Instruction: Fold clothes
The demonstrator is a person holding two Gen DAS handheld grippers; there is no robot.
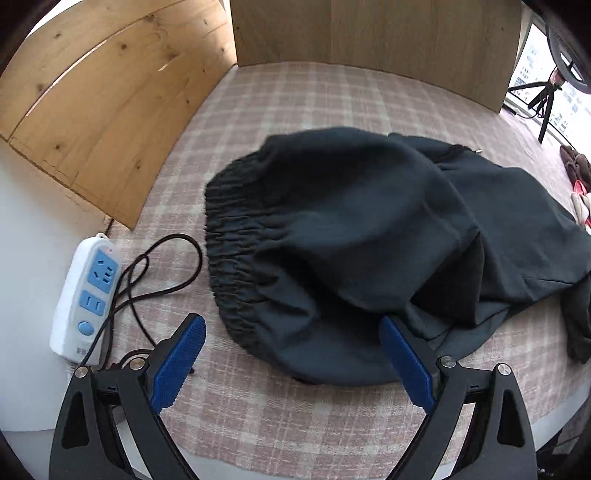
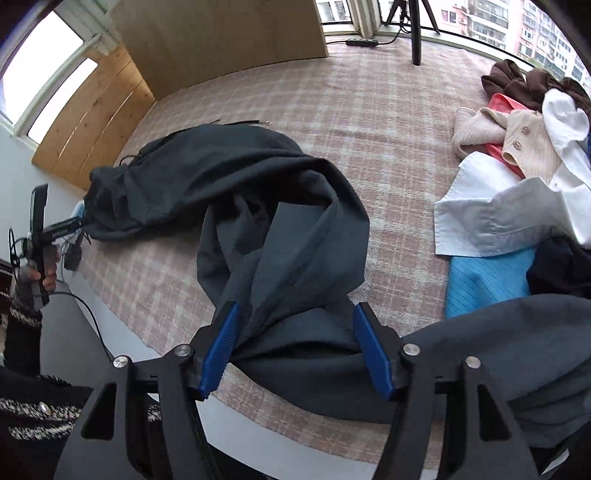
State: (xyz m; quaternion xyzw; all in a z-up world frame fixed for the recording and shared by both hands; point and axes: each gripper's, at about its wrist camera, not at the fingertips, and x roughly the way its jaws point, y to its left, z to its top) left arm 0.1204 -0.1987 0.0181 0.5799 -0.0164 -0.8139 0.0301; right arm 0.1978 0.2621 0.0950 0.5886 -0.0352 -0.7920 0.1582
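Dark trousers (image 1: 354, 229) lie crumpled on the pink plaid cloth (image 1: 288, 417), with the elastic waistband (image 1: 229, 236) turned toward my left gripper (image 1: 291, 319). That gripper stands open at the waistband's near edge, its blue pads on either side of the fabric. In the right wrist view the trousers (image 2: 229, 173) stretch from the far left to the near edge, where a bunched leg runs between the fingers of my right gripper (image 2: 295, 312). Its jaws stand apart, open around the cloth. A hand (image 2: 46, 275) holds the left gripper's handle at the far left.
A white and blue power strip (image 1: 86, 291) with black cables (image 1: 162, 280) lies left of the waistband. Wooden boards (image 1: 110, 110) stand at the back. A pile of mixed clothes (image 2: 517, 166) and a blue garment (image 2: 487, 280) lie to the right, and a tripod (image 2: 415, 29) stands behind.
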